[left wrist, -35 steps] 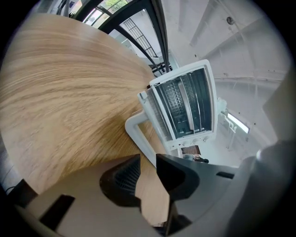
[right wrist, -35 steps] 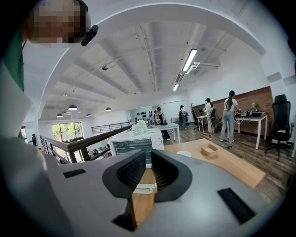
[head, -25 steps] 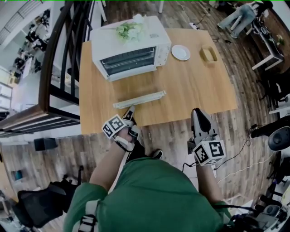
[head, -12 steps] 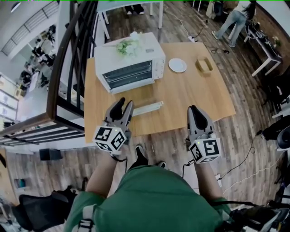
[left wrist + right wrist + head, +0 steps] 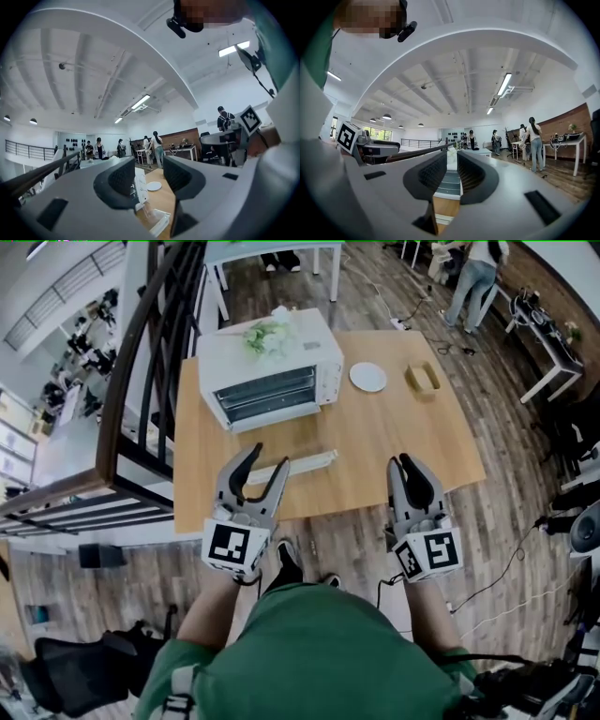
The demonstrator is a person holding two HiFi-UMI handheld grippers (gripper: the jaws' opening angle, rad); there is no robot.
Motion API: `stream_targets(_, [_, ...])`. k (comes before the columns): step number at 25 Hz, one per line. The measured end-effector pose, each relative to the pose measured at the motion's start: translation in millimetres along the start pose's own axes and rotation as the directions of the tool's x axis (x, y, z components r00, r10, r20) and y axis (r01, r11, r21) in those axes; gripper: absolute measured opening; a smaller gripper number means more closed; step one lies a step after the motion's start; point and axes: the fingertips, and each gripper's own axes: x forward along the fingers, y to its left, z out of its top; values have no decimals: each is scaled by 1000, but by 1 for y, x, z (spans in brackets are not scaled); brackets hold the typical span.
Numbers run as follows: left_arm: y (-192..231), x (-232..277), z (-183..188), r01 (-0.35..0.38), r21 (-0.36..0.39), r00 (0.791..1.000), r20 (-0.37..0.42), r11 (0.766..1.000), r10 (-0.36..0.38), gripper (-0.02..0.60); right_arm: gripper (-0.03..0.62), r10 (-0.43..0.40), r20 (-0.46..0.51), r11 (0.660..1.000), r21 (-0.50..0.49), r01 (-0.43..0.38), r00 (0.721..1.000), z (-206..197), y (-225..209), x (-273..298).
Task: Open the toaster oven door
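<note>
The white toaster oven (image 5: 267,371) stands at the back left of the wooden table (image 5: 403,427). Its glass door looks folded down flat, with the white handle bar (image 5: 292,465) toward me. My left gripper (image 5: 265,462) hovers over the table's near edge just left of that bar, open and empty. In the left gripper view, the left gripper (image 5: 149,176) frames the oven (image 5: 139,183) and the clear door pane. My right gripper (image 5: 407,465) is at the near edge further right, jaws nearly together and holding nothing. The right gripper (image 5: 452,171) points at the oven (image 5: 452,180).
A white plate (image 5: 367,377) and a small wooden tray (image 5: 423,377) sit right of the oven. Pale flowers (image 5: 262,334) lie on its top. A dark railing (image 5: 141,381) runs along the table's left side. A person (image 5: 469,277) stands at the far right.
My left gripper rose from below the table edge to over it, and its jaws spread apart in the last half second. The right gripper barely moved.
</note>
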Motion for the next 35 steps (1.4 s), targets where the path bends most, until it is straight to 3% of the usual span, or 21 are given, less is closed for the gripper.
stream_targets(3, [-3, -1, -3, -11, 47, 1000, -14, 999, 11, 184, 75, 10, 10, 1000, -13, -10, 1000, 5, 3, -1])
stream_targets(9, [-4, -5, -7, -19, 19, 1000, -23, 1000, 19, 184, 95, 17, 8, 997, -72, -16, 1000, 8, 6, -1])
stream_targets(22, [5, -2, -13, -27, -17, 999, -40, 999, 27, 183, 98, 10, 35, 997, -76, -7, 999, 11, 6, 1])
stream_targets(35, [9, -2, -18, -26, -4, 999, -42, 1000, 26, 183, 96, 14, 25, 997, -73, -12, 1000, 8, 7, 5])
